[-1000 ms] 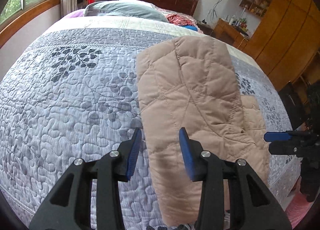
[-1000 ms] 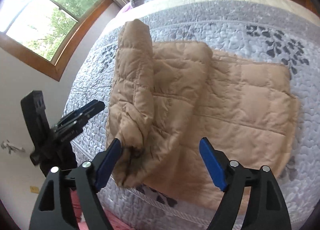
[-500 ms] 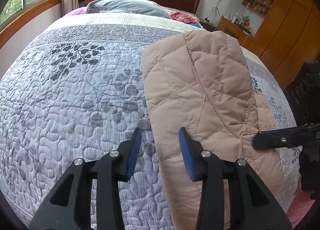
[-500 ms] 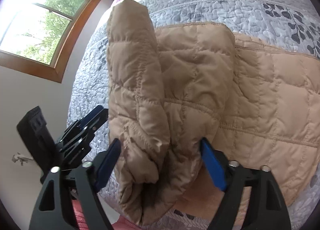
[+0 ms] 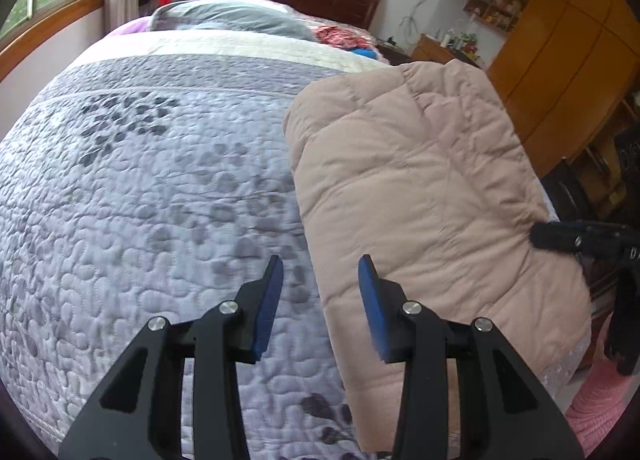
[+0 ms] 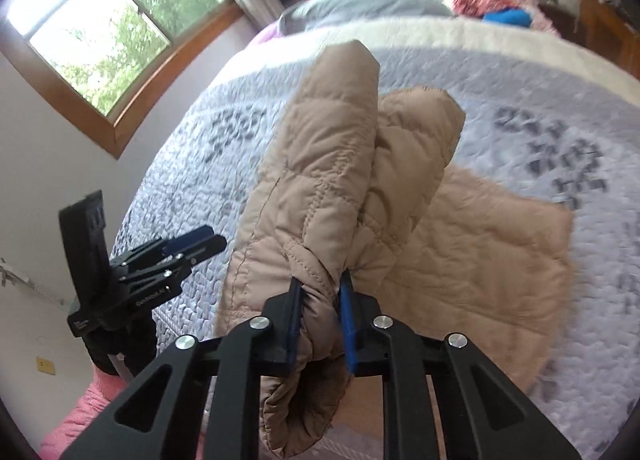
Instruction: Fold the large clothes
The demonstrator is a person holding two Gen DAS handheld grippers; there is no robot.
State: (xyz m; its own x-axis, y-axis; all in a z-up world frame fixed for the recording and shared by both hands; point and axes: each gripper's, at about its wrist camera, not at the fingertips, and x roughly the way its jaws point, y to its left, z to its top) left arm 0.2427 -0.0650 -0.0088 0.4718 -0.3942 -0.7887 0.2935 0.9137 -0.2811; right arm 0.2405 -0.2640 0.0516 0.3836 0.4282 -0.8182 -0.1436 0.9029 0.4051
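A beige quilted jacket (image 6: 460, 252) was laid on the grey patterned bedspread (image 5: 140, 200) of the bed, near its lower edge. One bunched sleeve part (image 6: 320, 180) was raised from the rest. The right hand-held gripper (image 6: 320, 324) was seen closing, and its blue pads were pressed on this bunched fabric. The left hand-held gripper (image 5: 320, 300) was held with its jaws apart above the bedspread, just beside the jacket's edge, with nothing gripped. A grey pillow (image 5: 228, 18) was seen at the head of the bed.

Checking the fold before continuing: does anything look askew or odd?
Nothing damaged. The tan quilted jacket lies unevenly folded near the bed's edge; the right gripper, closing, bunches its sleeve.
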